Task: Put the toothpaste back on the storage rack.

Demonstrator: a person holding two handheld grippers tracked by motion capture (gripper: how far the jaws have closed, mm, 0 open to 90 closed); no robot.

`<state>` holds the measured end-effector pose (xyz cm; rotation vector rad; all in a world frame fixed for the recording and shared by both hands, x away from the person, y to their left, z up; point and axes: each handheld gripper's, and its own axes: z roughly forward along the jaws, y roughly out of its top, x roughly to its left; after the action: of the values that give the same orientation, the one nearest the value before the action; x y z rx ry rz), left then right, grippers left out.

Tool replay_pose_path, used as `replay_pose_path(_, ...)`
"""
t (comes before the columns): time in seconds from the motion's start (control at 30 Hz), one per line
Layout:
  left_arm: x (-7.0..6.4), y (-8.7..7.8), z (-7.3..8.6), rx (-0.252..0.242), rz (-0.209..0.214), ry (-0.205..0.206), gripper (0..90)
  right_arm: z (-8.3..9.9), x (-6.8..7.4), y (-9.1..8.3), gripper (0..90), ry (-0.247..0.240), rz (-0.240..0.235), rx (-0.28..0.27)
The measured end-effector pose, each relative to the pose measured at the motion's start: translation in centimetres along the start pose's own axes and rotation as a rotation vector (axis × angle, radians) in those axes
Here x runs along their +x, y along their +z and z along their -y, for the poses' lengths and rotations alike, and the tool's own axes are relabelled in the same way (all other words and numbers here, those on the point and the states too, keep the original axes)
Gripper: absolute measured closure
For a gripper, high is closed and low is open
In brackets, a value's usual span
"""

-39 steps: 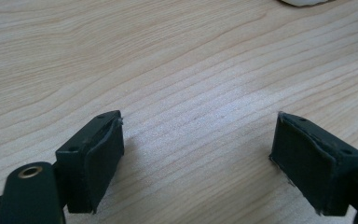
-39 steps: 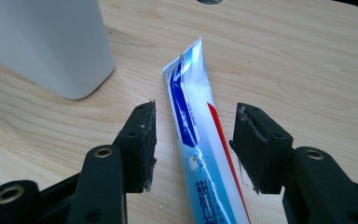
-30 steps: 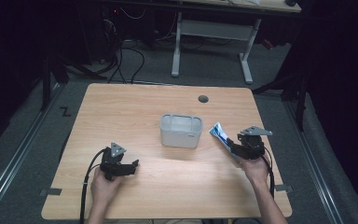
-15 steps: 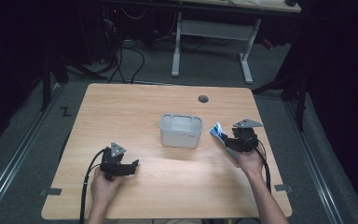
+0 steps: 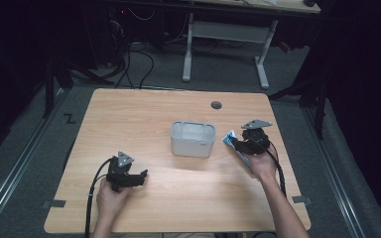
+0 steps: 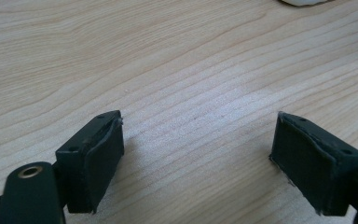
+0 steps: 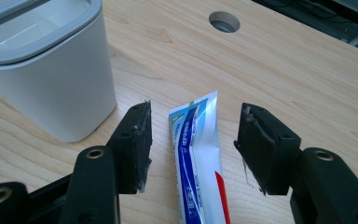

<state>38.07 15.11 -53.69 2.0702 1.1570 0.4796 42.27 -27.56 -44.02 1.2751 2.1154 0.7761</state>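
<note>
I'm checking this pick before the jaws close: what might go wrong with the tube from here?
1. The right gripper is open, its jaws straddling the toothpaste tube, which lies flat on the table. The tube is thin, so closing could pinch its crimped end and let it slip or buckle.
2. The white bin stands close beside one jaw, so a sideways shift might knock it.
3. The left gripper is open over bare wood, away from the bin, so it cannot steady it.

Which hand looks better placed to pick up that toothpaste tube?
Right. The right gripper has its fingers open either side of the toothpaste tube; the left gripper sits far away over bare table.
</note>
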Motion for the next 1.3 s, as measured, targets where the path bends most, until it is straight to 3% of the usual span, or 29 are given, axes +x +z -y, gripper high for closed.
replay_pose_path(0.4, 0.0, 0.0, 0.0, 0.000, 0.001, 0.001, 17.2, -0.5, 0.4, 2.5, 44.4, -0.045, 0.005, 0.095)
replay_pose_path(1.03, 0.0, 0.0, 0.0, 0.000, 0.001, 0.001, 17.2, 0.2, 0.8, 5.9, 43.4, -0.067, 0.006, 0.215)
replay_pose_path(1.3, 0.0, 0.0, 0.0, 0.000, 0.001, 0.001, 17.2, 0.4, 0.6, 7.0, 43.8, -0.079, 0.028, 0.272)
